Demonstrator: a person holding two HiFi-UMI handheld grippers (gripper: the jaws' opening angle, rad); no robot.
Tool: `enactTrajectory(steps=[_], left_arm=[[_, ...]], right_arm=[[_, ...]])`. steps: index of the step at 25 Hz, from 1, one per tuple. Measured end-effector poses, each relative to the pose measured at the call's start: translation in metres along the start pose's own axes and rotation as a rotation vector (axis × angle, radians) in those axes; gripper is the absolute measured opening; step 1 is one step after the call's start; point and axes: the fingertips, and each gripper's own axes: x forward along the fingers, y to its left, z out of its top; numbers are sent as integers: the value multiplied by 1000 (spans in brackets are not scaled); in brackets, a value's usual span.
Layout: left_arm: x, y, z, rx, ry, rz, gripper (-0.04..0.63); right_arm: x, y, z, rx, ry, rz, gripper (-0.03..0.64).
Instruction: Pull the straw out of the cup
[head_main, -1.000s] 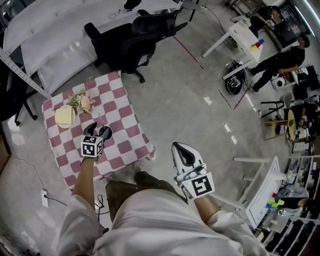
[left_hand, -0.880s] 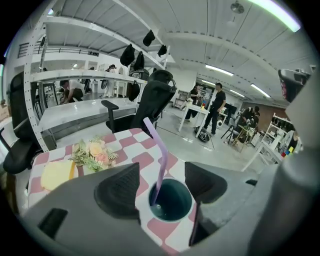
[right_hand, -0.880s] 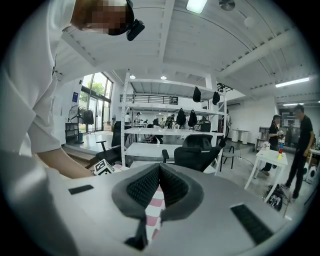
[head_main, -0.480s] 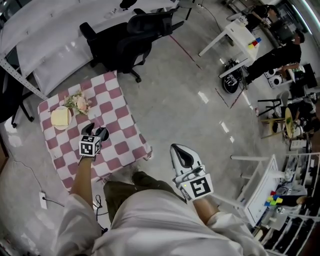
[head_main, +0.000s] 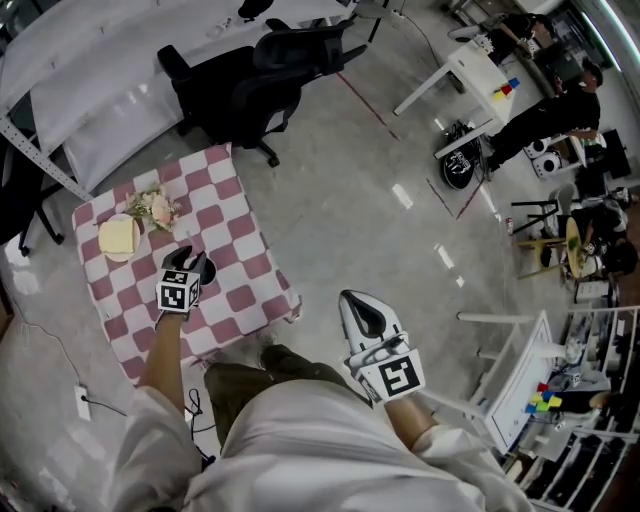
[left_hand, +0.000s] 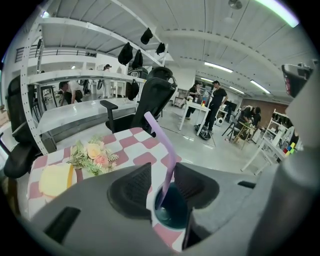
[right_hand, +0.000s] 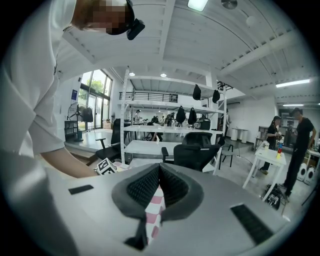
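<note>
**Left claw closing round the straw in the cup**

A small table with a pink and white checked cloth stands on a grey, shiny floor in a large workshop. Near the table's front edge stands a dark cup. A lilac straw stands in it and leans up and away to the left in the left gripper view.

The left gripper hangs just over the cup and points steeply down. Its jaws are closing with the straw between them. The right pad seems to touch the straw, while a gap still shows at the left pad, so the straw is not yet clamped.

Farther back on the cloth lie a small bunch of flowers and a pale yellow block on a plate. A black office chair stands behind the table.

The right gripper is held well apart from the table, beside the person's body. Its jaws are together at the tips and hold nothing.
</note>
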Motion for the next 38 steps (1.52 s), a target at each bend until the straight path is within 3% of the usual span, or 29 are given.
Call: enactTrajectory(steps=[5,11,21,38], left_arm=[[2,-1,0,14,4,1,124],[2,-2,-1,28,6,9,42],[0,-4,-1,41,6,13,34],[-32,-17,26,55,-68,17,34]], right_arm=[[1,-1,-1,1,6,-1,3],[2,-1,-3,4,6,0,3],[3,-1,-1,2,0,7,3],[15,11,10,2,-36,52,3]])
